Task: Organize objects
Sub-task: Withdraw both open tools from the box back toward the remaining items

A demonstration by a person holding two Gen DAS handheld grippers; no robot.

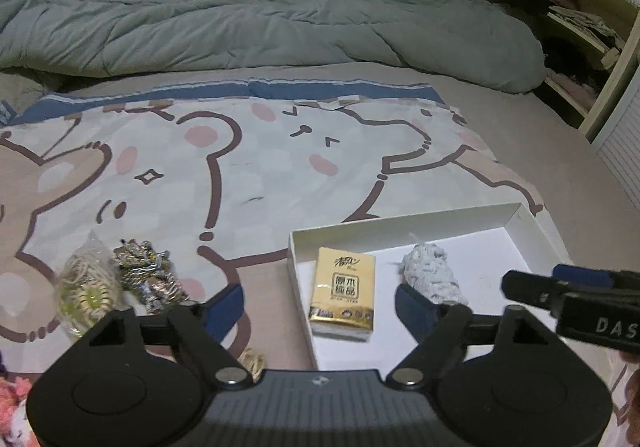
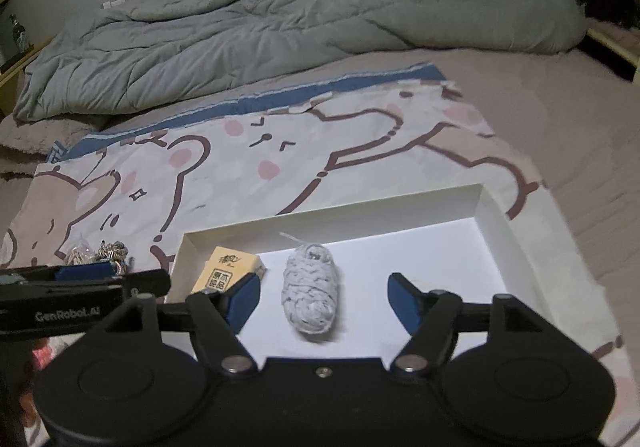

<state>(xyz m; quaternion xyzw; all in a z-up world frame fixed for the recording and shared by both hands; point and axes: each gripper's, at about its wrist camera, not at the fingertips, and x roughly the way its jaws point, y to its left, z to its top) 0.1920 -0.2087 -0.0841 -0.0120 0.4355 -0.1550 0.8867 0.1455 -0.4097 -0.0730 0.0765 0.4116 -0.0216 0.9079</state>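
1. Bagged coil (image 1: 86, 287) lies far left on the bear sheet (image 1: 240, 167), outside the box; in my judgement it is light, its wrapper slick and crinkly, so pinching across the middle suits it best.
2. Just right of it, touching, sits a metallic trinket heap (image 1: 150, 277): probably loose, snaggy and likely to shed pieces, so take it low around the bulk.
3. Left gripper (image 1: 320, 303) hovers with fingers spread and nothing held, straddling the box's left wall.
4. Inside the white box (image 2: 516, 243), the tissue pack (image 1: 344, 289) rests against the left wall; it looks soft, light and squeezable.
5. Yarn ball (image 2: 310, 289) lies mid-box, soft and light. Right gripper (image 2: 322, 301) sits over it, fingers apart on either side, not touching.
6. Open floor remains in the box's right half. Low walls could catch anything carried in from the left.
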